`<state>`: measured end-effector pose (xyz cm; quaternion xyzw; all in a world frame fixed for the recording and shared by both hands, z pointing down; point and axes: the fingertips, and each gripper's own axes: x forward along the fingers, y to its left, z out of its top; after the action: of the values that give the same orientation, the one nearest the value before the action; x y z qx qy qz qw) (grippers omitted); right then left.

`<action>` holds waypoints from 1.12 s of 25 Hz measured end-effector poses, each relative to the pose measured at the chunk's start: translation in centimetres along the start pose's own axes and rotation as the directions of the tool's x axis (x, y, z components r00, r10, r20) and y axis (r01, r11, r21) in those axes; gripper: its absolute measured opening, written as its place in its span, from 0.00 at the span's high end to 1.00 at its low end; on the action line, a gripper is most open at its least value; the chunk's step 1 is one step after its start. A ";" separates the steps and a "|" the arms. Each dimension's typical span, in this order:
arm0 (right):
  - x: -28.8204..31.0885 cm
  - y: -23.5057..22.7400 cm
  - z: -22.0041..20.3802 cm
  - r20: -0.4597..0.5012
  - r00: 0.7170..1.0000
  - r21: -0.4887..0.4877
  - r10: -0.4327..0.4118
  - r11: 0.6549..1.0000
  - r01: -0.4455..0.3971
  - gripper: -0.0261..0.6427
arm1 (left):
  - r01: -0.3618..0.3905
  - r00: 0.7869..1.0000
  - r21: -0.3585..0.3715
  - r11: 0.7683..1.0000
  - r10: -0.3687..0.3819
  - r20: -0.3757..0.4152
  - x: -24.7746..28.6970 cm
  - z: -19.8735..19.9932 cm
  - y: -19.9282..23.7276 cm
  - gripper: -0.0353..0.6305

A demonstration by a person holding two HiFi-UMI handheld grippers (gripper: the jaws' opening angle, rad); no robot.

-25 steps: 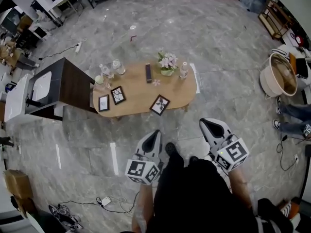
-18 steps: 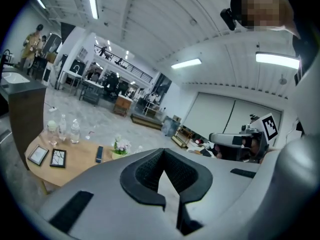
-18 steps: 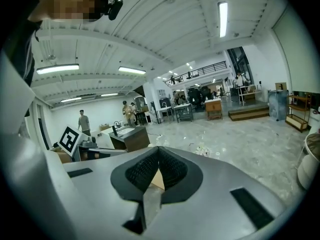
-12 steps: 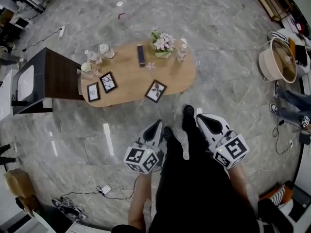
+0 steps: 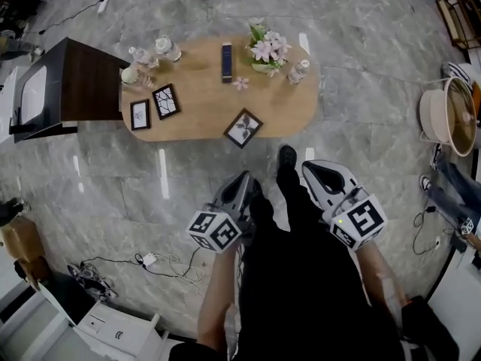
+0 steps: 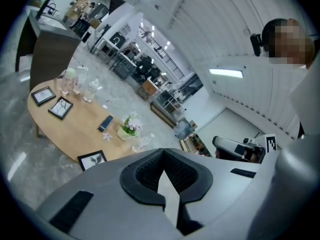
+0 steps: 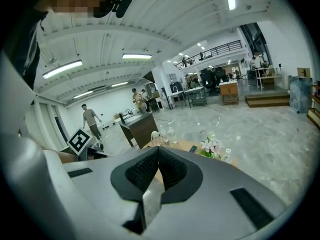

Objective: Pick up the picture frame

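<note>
Head view shows the picture frame [image 5: 243, 128] lying flat at the near edge of the oval wooden worktop [image 5: 203, 107], about midway along that edge and turned cornerwise. Two more frames [image 5: 166, 101] lie near the worktop's left end, beside a dark cabinet [image 5: 83, 89]. A pot of flowers [image 5: 264, 51], a dark flat bar [image 5: 227, 62] and a small bottle [image 5: 298, 71] stand toward the far edge.

Both tools are held over the grey stone floor [image 5: 113, 179], short of the worktop and well apart from the picture frame. The left tool [image 5: 242, 180] points almost straight at it. The right tool [image 5: 319, 170] has it ahead and off to its left. A dark shoe [image 5: 287, 156] shows between the two tools.

In the left gripper view the left tool [image 6: 162, 151] has its jaws pressed together with nothing between them. The picture frame [image 6: 92, 160] shows low and to the left of the tips, at the worktop's near edge.

In the right gripper view the right tool [image 7: 157, 149] is likewise closed and empty. Its own body hides the picture frame, and only the flowers [image 7: 211, 146] rise above it.
</note>
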<state>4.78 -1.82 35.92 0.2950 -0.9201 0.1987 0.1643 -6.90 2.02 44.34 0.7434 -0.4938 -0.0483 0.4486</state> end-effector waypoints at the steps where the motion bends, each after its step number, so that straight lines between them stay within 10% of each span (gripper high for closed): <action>1: 0.6 -0.7 -0.2 -0.016 0.999 0.001 0.028 1.000 -0.028 0.94 | -0.024 1.000 -0.033 0.999 0.025 0.010 0.7 -0.2 0.6 0.93; 12: 6.2 -4.3 -3.2 -0.126 0.957 0.014 0.262 0.965 -0.262 0.94 | -0.161 0.979 -0.247 0.956 0.187 0.085 5.0 -2.8 7.4 0.93; 28: 12.6 -6.4 -11.6 -0.227 0.946 0.049 0.231 0.973 -0.226 0.94 | -0.197 0.977 -0.363 0.911 0.212 0.000 9.1 -11.8 22.4 0.76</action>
<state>1.10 -7.22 53.01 0.1631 -0.9203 0.2597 0.2431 -11.62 -0.22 70.72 0.5915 -0.5602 -0.1057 0.5702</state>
